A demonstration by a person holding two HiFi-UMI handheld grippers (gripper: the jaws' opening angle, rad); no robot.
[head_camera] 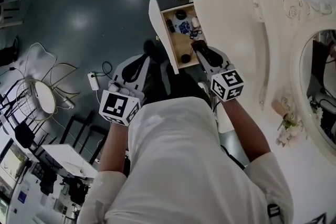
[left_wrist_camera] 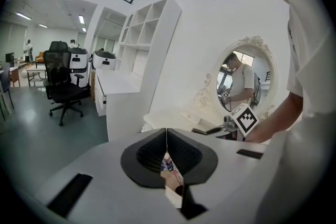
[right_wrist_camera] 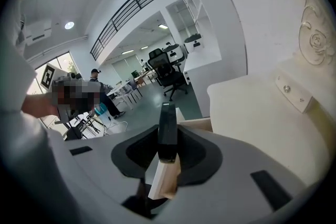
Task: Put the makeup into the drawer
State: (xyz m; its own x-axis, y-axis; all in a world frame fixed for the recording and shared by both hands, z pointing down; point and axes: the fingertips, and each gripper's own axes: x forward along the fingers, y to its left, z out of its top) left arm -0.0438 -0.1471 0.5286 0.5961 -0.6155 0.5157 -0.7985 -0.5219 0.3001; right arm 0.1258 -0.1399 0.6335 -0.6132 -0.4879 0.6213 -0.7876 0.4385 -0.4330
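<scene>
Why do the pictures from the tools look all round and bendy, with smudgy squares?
Left gripper view: a wide lens bends the shelves and blackens the corners; the mosaic patch hides a face. Right gripper view: same bend, the railing curves, the close makeup is sharp. Head view: straighter, with lamp glare on the dark floor.

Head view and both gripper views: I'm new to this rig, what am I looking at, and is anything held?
No robot: a person holds a two-jaw gripper in each hand. The head view looks down from the person's head; the other two cameras ride on the grippers, looking along their jaws. The right gripper is shut on a slim black makeup item over the open drawer of a white vanity table; other makeup lies inside. The left gripper is shut and empty.
</scene>
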